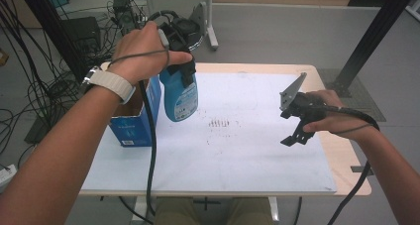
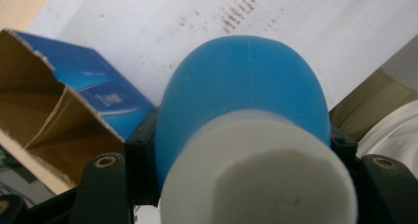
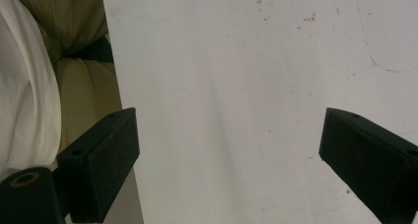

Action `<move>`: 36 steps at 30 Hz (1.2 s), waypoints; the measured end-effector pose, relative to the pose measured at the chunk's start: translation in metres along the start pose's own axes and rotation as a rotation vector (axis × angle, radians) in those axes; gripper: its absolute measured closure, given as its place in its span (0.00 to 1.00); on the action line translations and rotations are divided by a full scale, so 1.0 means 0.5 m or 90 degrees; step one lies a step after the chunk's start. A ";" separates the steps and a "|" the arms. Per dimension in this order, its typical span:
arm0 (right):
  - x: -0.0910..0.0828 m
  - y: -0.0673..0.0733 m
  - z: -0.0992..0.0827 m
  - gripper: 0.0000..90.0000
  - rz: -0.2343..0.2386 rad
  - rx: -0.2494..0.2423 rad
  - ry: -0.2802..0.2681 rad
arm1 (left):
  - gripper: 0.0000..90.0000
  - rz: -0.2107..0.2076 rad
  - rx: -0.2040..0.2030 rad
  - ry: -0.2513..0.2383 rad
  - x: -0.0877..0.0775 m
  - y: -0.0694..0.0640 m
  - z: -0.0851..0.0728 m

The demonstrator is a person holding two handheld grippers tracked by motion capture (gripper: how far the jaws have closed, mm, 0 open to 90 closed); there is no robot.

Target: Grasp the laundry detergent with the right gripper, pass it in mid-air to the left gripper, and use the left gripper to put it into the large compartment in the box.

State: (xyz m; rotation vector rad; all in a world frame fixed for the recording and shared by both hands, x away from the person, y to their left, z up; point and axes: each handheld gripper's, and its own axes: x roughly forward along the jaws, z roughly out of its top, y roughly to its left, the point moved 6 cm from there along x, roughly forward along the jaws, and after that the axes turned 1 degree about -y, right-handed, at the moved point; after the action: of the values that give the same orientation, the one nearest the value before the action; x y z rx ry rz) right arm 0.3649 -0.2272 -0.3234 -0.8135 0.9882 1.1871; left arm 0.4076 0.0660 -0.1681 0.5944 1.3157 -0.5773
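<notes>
A blue bottle point(image 1: 179, 98) with a white cap hangs upright in the air just right of an open blue carton point(image 1: 136, 118). My left gripper point(image 1: 184, 72) is shut on the bottle's upper part. In the left gripper view the bottle point(image 2: 246, 95) sits between the two black jaws, white cap toward the camera, and my left gripper point(image 2: 244, 172) presses it from both sides. My right gripper point(image 1: 292, 127) hovers over the right part of the table with its jaws wide apart. Nothing lies between the fingers of my right gripper point(image 3: 229, 155), just the white sheet below.
A white sheet point(image 1: 237, 150) with small brown marks at its middle covers the wooden table point(image 1: 346, 160). The carton point(image 2: 54, 120) stands open at the table's left edge. Cables and a dark post stand on the floor beyond. The person's lap is at the near edge.
</notes>
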 end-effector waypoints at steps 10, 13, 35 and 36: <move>-0.002 -0.010 -0.011 0.09 -0.009 0.011 0.007 | 0.41 0.021 -0.066 0.018 -0.032 0.042 -0.007; -0.002 -0.013 -0.014 0.10 -0.011 0.014 0.006 | 0.41 0.029 -0.085 0.030 -0.042 0.054 -0.010; 0.009 -0.028 -0.023 0.10 -0.014 0.030 0.007 | 0.41 0.051 -0.259 0.016 -0.103 0.143 -0.041; 0.009 -0.028 -0.023 0.10 -0.013 0.029 0.007 | 0.41 0.052 -0.266 0.015 -0.106 0.149 -0.044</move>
State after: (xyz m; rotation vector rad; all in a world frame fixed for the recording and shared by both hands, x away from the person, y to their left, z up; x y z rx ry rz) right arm 0.3767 -0.2389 -0.3318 -0.7927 1.0110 1.1397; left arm 0.4349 0.1375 -0.1140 0.3087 1.3779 -0.2177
